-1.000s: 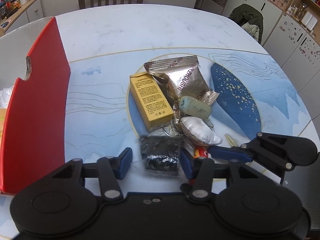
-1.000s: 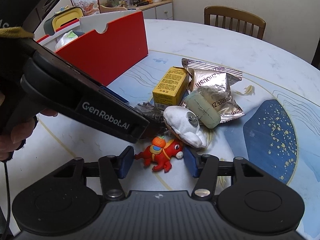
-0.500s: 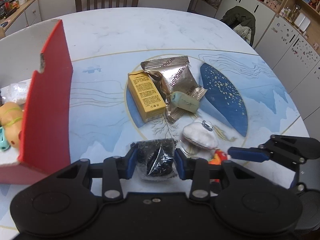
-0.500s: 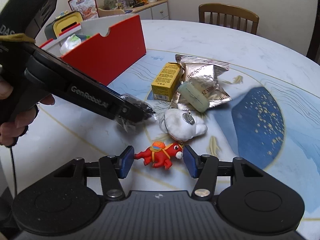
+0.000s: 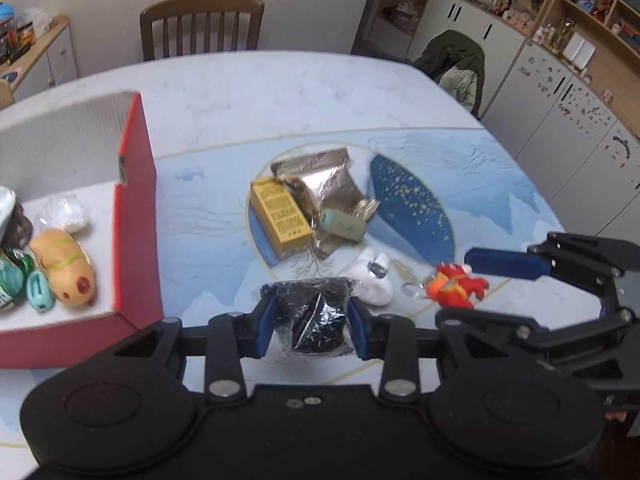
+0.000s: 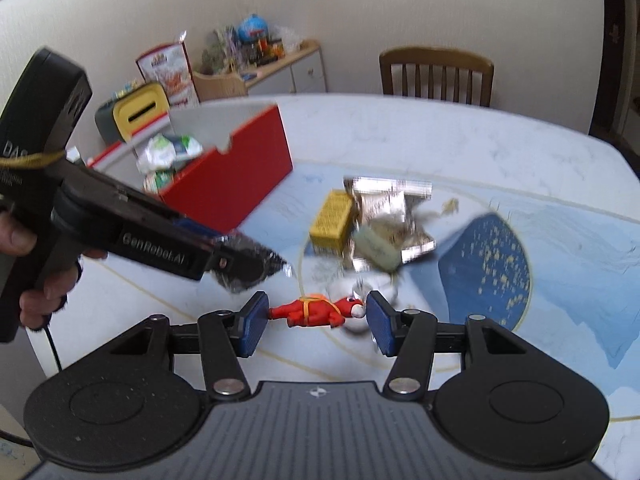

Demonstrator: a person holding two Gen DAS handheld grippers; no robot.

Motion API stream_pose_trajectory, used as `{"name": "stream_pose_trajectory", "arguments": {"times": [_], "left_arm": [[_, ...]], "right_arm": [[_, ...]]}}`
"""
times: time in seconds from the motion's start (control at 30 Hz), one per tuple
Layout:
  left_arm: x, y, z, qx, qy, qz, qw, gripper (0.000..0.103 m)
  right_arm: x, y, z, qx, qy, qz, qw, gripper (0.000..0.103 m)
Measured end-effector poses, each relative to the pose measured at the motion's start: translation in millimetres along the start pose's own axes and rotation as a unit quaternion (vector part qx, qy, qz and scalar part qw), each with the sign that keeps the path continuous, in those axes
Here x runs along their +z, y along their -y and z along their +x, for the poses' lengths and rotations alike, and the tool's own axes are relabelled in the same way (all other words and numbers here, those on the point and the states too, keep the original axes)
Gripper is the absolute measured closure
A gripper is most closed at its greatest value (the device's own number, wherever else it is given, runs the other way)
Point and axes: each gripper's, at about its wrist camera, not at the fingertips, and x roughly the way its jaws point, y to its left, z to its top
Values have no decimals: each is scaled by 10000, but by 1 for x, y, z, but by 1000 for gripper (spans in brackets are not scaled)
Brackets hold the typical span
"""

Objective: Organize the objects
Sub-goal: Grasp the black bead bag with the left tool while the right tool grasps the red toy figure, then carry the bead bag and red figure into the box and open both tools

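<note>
My left gripper (image 5: 312, 326) is shut on a black speckled packet (image 5: 314, 320) and holds it above the table; the packet also shows in the right wrist view (image 6: 248, 268). My right gripper (image 6: 314, 322) is shut on a red toy horse (image 6: 316, 311) and lifts it; the horse also shows in the left wrist view (image 5: 454, 286). On the table lie a yellow box (image 5: 280, 216), a silver foil bag (image 5: 320, 188), a pale green case (image 5: 342, 224) and a white plush pouch (image 5: 372, 280). The red-sided box (image 5: 136, 216) stands at the left.
The red box holds a tan plush toy (image 5: 64, 266), a white lump (image 5: 64, 214) and green items (image 5: 16, 280). A wooden chair (image 5: 202, 26) stands behind the table. Cabinets and a chair with a jacket (image 5: 454, 60) are at the right.
My left gripper closed on the black packet and lifted it back toward the red box. My right gripper closed on the red toy horse and raised it off the table.
</note>
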Motion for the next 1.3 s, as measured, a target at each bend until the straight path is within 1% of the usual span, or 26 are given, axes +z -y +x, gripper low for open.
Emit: {"name": "stream_pose_trajectory", "arguments": {"times": [0.33,0.5,0.7,0.87,0.97,1.3], "left_arm": [[9,-20,-45,-44,349,166,9992,67],[14,-40,-63,3,459,220,9987,67],[17,-71,-77,169,540,276,9980,67],[18,-101,-90,260,602,262,9975,67],[16,-118,-94,405,607,278,9970,67],[12,-188,-106,680,571,-8,9961,67]], "right_arm": [[35,-28,-18,-111,430,-61,9990,50],[55,-48,-21,-100,590,-156,9981,50],[80,-76,-17,-52,714,-323,9969,50],[101,-100,-7,25,806,-404,9959,50],[112,-117,2,63,839,-479,9953,50],[143,-163,45,185,851,-600,9944,50]]}}
